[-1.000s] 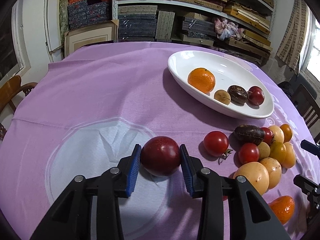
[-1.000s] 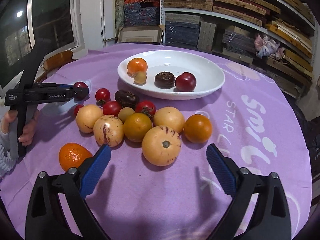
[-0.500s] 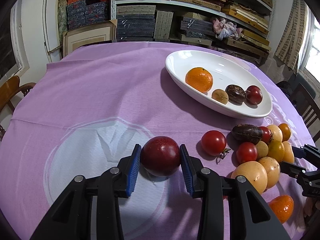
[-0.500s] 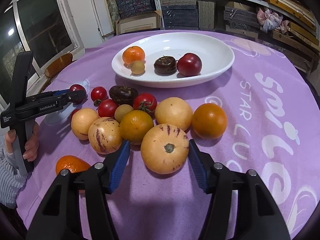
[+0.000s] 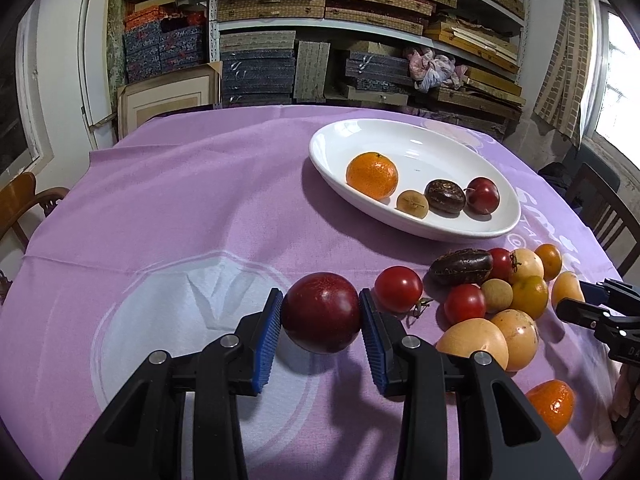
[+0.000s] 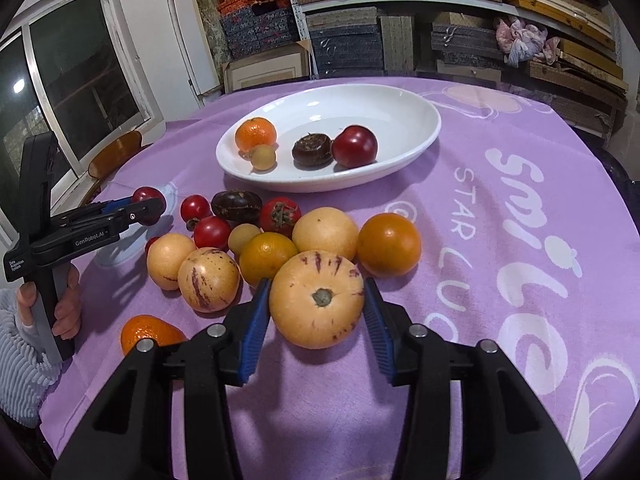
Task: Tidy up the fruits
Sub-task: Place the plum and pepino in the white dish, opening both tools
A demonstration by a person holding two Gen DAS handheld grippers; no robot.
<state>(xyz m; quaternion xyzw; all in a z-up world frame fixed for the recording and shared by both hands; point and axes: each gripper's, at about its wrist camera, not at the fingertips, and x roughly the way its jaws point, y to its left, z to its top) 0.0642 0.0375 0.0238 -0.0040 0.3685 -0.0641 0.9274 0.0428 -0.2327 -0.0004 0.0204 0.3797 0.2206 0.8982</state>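
My left gripper (image 5: pixel 321 314) is shut on a dark red round fruit (image 5: pixel 321 312), held just above the purple cloth; its shadow lies below it. It also shows in the right wrist view (image 6: pixel 146 205). My right gripper (image 6: pixel 316 306) has its blue pads against both sides of a big yellow purple-streaked melon (image 6: pixel 316 299) at the front of the fruit pile (image 6: pixel 264 236). The white oval dish (image 5: pixel 436 140) holds an orange (image 5: pixel 372 175), a small tan fruit, a dark brown fruit and a red plum (image 5: pixel 483 196).
A lone mandarin (image 6: pixel 150 333) lies near the front left table edge. Tomatoes (image 5: pixel 398 289) and a dark passion fruit (image 5: pixel 461 267) lie between pile and dish. Wooden chairs (image 5: pixel 24 200) stand around the table; shelves with boxes stand behind.
My right gripper moved forward and closed from wide open until its pads reached the yellow streaked melon. My left gripper lifted the dark red fruit slightly.
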